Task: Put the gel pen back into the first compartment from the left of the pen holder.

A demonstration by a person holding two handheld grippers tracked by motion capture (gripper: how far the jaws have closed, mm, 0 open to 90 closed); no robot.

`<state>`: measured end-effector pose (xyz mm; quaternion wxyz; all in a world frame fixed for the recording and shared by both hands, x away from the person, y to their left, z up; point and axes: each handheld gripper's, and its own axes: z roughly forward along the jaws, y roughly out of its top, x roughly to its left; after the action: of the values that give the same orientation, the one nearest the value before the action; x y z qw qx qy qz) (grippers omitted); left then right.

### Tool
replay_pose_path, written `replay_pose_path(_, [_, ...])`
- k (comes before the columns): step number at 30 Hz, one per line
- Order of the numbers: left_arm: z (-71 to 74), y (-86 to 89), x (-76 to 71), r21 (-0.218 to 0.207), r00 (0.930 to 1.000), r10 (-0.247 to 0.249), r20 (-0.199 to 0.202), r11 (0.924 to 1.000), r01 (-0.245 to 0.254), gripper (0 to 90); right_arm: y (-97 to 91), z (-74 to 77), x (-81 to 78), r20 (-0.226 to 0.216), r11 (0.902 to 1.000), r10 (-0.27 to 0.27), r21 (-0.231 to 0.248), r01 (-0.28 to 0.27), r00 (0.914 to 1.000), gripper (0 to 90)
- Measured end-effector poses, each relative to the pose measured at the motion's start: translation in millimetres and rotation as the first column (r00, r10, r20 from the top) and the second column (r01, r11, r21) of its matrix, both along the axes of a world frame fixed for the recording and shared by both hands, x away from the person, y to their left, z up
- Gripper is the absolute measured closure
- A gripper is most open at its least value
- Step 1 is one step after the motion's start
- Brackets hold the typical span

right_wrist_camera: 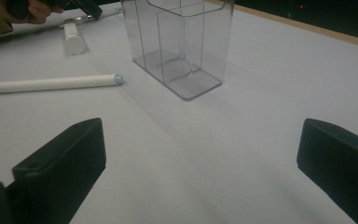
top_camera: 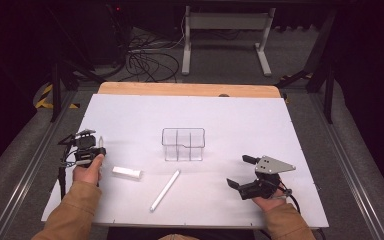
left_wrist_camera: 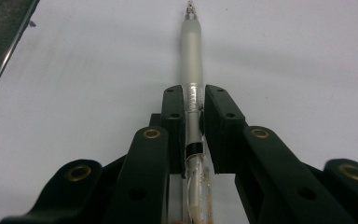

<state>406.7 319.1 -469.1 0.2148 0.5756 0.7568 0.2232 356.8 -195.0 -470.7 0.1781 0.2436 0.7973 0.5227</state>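
Work surface: a matte white sheet covers the table, with a strip of bare light wood along its far edge. Around it lies grey carpet; beyond it, in a dark room, are a tangle of black cables and the pale feet of a desk frame.

Left: my left gripper is clamped on a slim pen. The barrel is frosted and translucent towards the tip, clear nearer the jaws, with a black band between the pads; its small tip points away from me over the white sheet. In the high view the pen juts from the gripper near the sheet's left edge.

Right: my right gripper hovers low over the sheet near its right edge, its blocky black jaws wide apart with nothing between them.

Centre: a clear plastic organiser, box-shaped with inner dividers, stands upright. Nearer me a long white cylindrical marker lies slantwise, and a short white block-like piece lies just beside my left hand.
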Motion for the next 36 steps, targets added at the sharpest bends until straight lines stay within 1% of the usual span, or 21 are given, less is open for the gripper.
replay_pose_path(4, [0.7, 0.2, -0.4, 0.003, 1.0000, -0.005, -0.002, 1.0000, 0.005, 78.7, 0.0, -0.1, 0.0, 0.000, 1.0000, 0.002, 0.000, -0.002, 1.0000, 1.7])
replay_pose_path(5, [0.9, -1.0, -0.7, 0.001, 1.0000, -0.001, 0.008, 1.0000, 0.001, 78.7, 0.0, -0.1, 0.0, 0.000, 1.0000, 0.002, -0.001, -0.002, 1.0000, 1.7])
replay_pose_path(6, [1.7, -1.0, -1.2, 0.009, 0.9999, -0.005, 0.010, 0.9999, 0.005, 78.7, 0.1, -0.1, 0.1, -0.001, 1.0000, 0.001, 0.000, -0.001, 1.0000, 1.7])
replay_pose_path(9, [4.8, -2.4, -3.7, 0.010, 0.9992, -0.012, 0.039, 0.9999, 0.012, 78.7, 0.1, -0.1, 0.0, 0.000, 1.0000, 0.002, 0.000, -0.002, 1.0000, 1.7])
replay_pose_path(13, [9.9, -4.6, -7.8, 0.020, 0.9968, -0.036, 0.072, 0.9992, 0.035, 78.7, 0.1, -0.1, 0.1, 0.001, 1.0000, 0.002, -0.001, -0.002, 1.0000, 1.7])
replay_pose_path(16, [14.6, -6.3, -11.0, 0.016, 0.9937, -0.054, 0.099, 0.9985, 0.052, 78.7, 0.1, -0.1, 0.1, 0.000, 1.0000, 0.002, -0.001, -0.002, 1.0000, 1.7])
replay_pose_path(18, [18.8, -7.6, -13.6, 0.013, 0.9898, -0.071, 0.124, 0.9974, 0.070, 78.7, 0.1, -0.2, 0.1, 0.001, 1.0000, 0.002, -0.001, -0.002, 1.0000, 1.7])
replay_pose_path(20, [23.6, -9.4, -16.4, 0.015, 0.9835, -0.093, 0.155, 0.9957, 0.092, 78.7, 0.2, -0.2, 0.1, 0.001, 1.0000, 0.002, -0.002, -0.002, 1.0000, 1.7])
replay_pose_path(22, [28.6, -11.5, -19.5, 0.021, 0.9758, -0.113, 0.187, 0.9936, 0.111, 78.7, 0.2, -0.2, 0.1, 0.001, 1.0000, 0.003, -0.002, -0.003, 1.0000, 1.7])
replay_pose_path(26, [37.6, -15.6, -24.2, 0.018, 0.9605, -0.153, 0.233, 0.9881, 0.153, 78.7, 0.2, -0.2, 0.0, 0.001, 1.0000, 0.004, -0.001, -0.004, 1.0000, 1.7])
replay_pose_path(27, [39.5, -15.9, -25.2, 0.016, 0.9537, -0.166, 0.251, 0.9858, 0.167, 78.7, 0.2, -0.2, 0.0, 0.001, 1.0000, 0.004, -0.002, -0.004, 1.0000, 1.7])
replay_pose_path(29, [42.0, -16.6, -26.7, 0.010, 0.9472, -0.178, 0.267, 0.9833, 0.181, 78.7, 0.2, -0.2, 0.0, 0.001, 1.0000, 0.003, -0.002, -0.003, 1.0000, 1.7])
replay_pose_path(30, [43.2, -16.6, -27.4, 0.008, 0.9416, -0.185, 0.282, 0.9817, 0.190, 78.7, 0.2, -0.1, 0.0, 0.001, 1.0000, 0.004, -0.001, -0.004, 1.0000, 1.7])
replay_pose_path(32, [45.7, -17.1, -29.3, 0.008, 0.9339, -0.197, 0.298, 0.9789, 0.204, 78.7, 0.2, -0.2, 0.0, 0.001, 1.0000, 0.004, -0.001, -0.004, 1.0000, 1.7])
replay_pose_path(33, [47.3, -17.8, -30.0, 0.008, 0.9278, -0.206, 0.311, 0.9766, 0.215, 78.7, 0.3, -0.2, 0.0, 0.001, 1.0000, 0.004, -0.001, -0.004, 1.0000, 1.6])
replay_pose_path(34, [48.2, -18.2, -30.6, 0.007, 0.9249, -0.213, 0.315, 0.9751, 0.222, 78.8, 0.4, -0.2, 0.0, 0.001, 1.0000, 0.005, -0.001, -0.005, 1.0000, 1.7])
replay_pose_path(36, [50.7, -18.7, -32.1, 0.010, 0.9160, -0.226, 0.332, 0.9718, 0.236, 78.7, 0.5, -0.3, 0.0, 0.001, 1.0000, 0.005, -0.001, -0.005, 1.0000, 1.7])
